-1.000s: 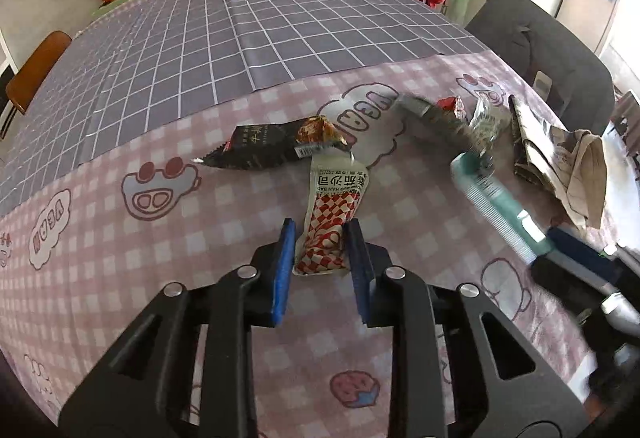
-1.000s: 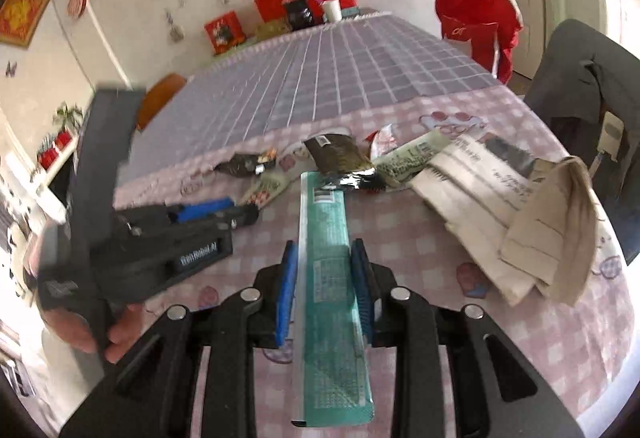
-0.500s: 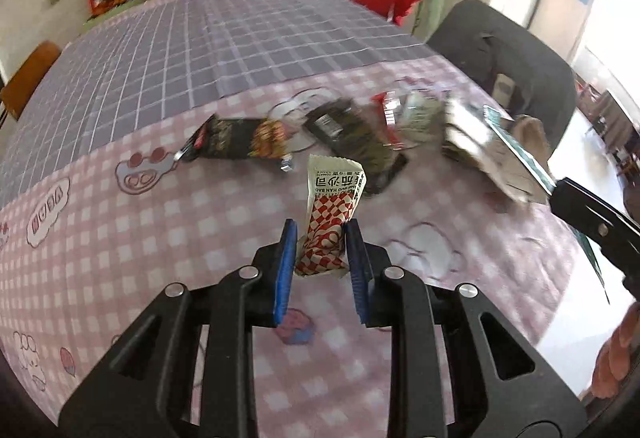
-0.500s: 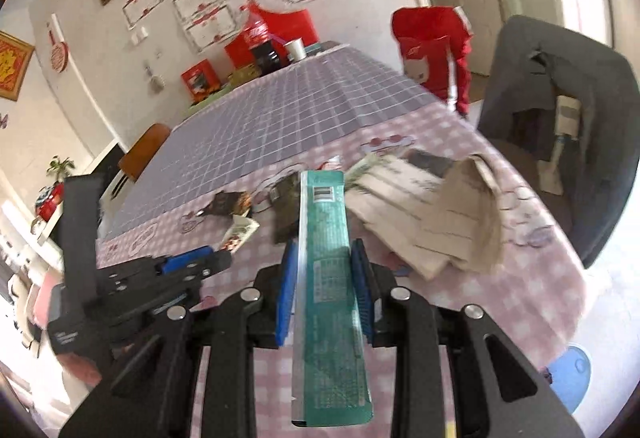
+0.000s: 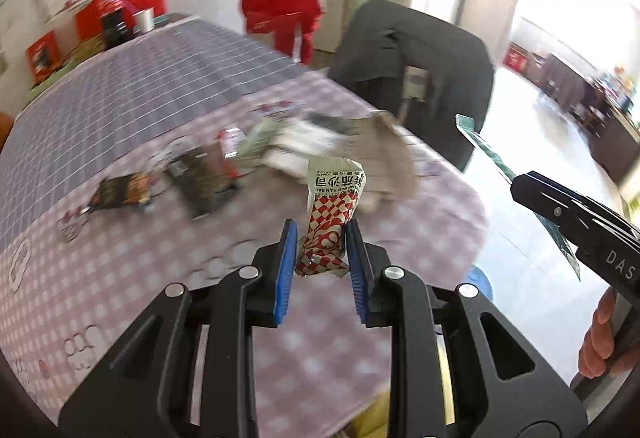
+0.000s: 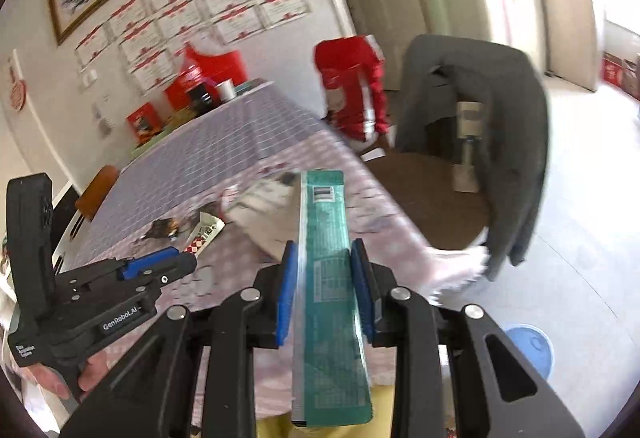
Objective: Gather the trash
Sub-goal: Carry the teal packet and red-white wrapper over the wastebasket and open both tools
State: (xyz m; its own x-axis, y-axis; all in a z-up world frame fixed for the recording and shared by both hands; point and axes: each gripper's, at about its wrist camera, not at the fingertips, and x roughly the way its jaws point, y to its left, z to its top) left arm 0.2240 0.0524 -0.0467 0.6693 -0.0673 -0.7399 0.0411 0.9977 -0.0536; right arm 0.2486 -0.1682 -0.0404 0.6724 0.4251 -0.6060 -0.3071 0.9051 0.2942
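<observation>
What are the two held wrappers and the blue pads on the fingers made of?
Red-checkered sachet: looks like thin printed plastic film, crinkled and pinched in the left gripper.
Teal wrapper: glossy plastic film or foil laminate, judging by its sheen and flat crimped end; shut in the right gripper.
Blue pads: ribbed, matte, probably rubber or soft plastic.

I have swung both grippers rightward past the table's (image 5: 440, 206) edge, the checkered sachet (image 5: 332, 214) and green wrapper (image 6: 328, 278) now lifted toward the floor's blue disc (image 6: 530, 344).
</observation>
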